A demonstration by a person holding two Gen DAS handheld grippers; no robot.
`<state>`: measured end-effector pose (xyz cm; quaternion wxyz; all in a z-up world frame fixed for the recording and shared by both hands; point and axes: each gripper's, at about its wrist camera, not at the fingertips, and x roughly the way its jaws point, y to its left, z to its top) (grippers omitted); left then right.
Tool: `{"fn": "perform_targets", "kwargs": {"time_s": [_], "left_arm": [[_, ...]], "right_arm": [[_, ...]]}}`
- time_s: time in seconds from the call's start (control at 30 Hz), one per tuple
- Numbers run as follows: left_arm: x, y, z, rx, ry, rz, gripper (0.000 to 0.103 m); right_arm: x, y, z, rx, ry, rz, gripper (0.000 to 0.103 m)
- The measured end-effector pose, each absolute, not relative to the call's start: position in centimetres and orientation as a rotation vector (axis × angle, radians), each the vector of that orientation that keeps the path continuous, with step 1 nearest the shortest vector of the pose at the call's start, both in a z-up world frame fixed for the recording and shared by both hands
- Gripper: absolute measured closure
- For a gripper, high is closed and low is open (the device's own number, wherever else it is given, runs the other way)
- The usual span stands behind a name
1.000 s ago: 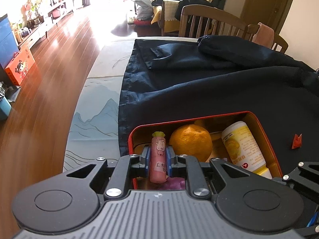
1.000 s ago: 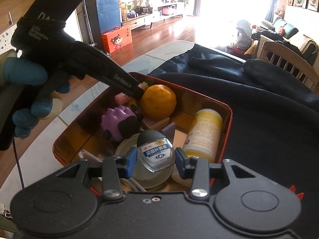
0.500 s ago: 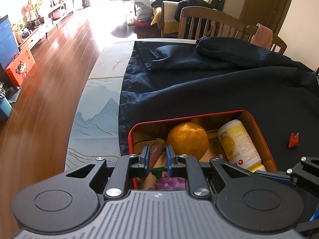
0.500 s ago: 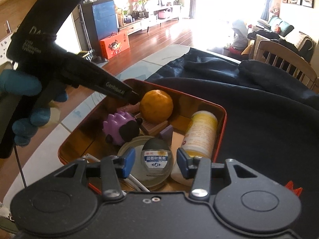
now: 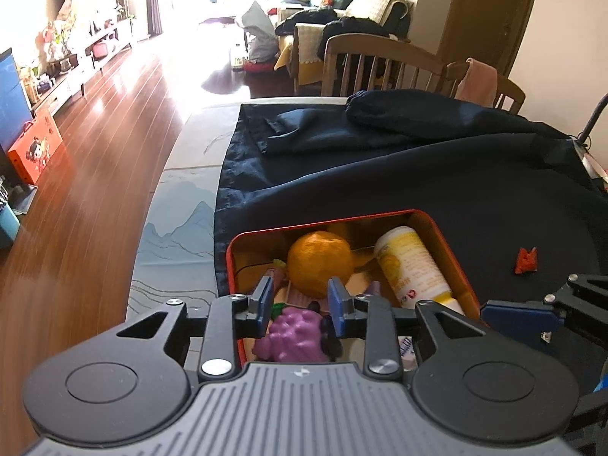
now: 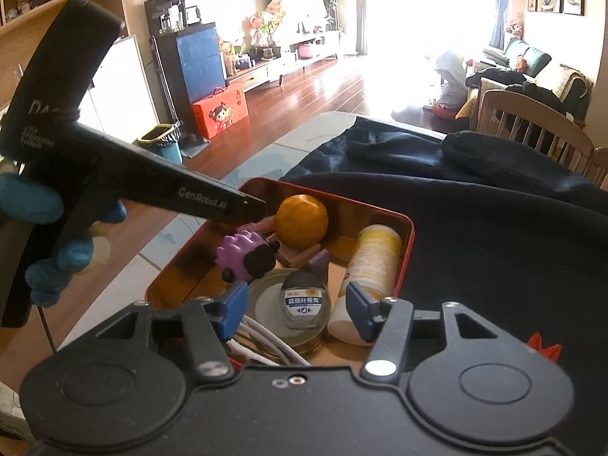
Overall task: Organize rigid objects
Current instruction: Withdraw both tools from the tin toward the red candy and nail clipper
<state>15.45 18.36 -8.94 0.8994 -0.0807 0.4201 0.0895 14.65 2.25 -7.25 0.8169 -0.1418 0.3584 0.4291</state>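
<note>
- At the left edge of the worktop [image 5: 178, 228], the left tongs [image 5: 300, 300] hang over the red tin [image 5: 452, 243], jaws opening with nothing gripped.
- Inside the tin, from left: a purple toy [image 6: 247, 258], an orange [image 6: 302, 220], a small dark-capped bottle [image 6: 304, 300], a yellow bottle [image 6: 374, 262].
- Further right, the right tongs [image 6: 296, 307] are opening; the small bottle lies between the pads, untouched.
- On the dark cloth [image 5: 437, 174] to the right lies a red scrap [image 5: 526, 260].

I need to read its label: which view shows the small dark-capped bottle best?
The right wrist view: the small bottle lies in the red tin, label facing the camera. In the left wrist view it is hidden behind the gripper body.
</note>
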Motion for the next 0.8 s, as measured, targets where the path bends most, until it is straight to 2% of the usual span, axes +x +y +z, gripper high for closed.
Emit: {"fn": "perform_targets", "kwargs": {"time_s": [0.07, 0.13, 0.2, 0.23, 0.43, 0.57, 0.8], "left_arm": [[15.0, 17.9, -8.6, -0.167, 0.863, 0.185, 0.071], [14.4, 17.5, -8.2, -0.169, 0.852, 0.185, 0.061], [13.8, 17.0, -7.6, -0.168, 0.83, 0.191, 0.044], [13.5, 16.7, -7.3, -0.167, 0.817, 0.192, 0.042], [12.3, 15.0, -5.7, -0.17, 0.777, 0.189, 0.04], [11.6, 13.5, -4.8, -0.17, 0.748, 0.188, 0.032], [11.4, 10.3, -4.3, -0.174, 0.736, 0.175, 0.032]], "right_arm": [[14.5, 1.8, -6.9, -0.294, 0.757, 0.916, 0.045], [14.3, 1.3, -6.5, -0.284, 0.75, 0.915, 0.045], [14.1, 0.8, -6.2, -0.282, 0.737, 0.911, 0.044], [14.1, 0.6, -6.0, -0.282, 0.729, 0.91, 0.044], [13.9, -1.7, -5.1, -0.262, 0.697, 0.911, 0.039], [14.1, -3.7, -4.6, -0.247, 0.68, 0.907, 0.032], [15.2, -7.5, -4.2, -0.209, 0.679, 0.886, 0.023]]}}
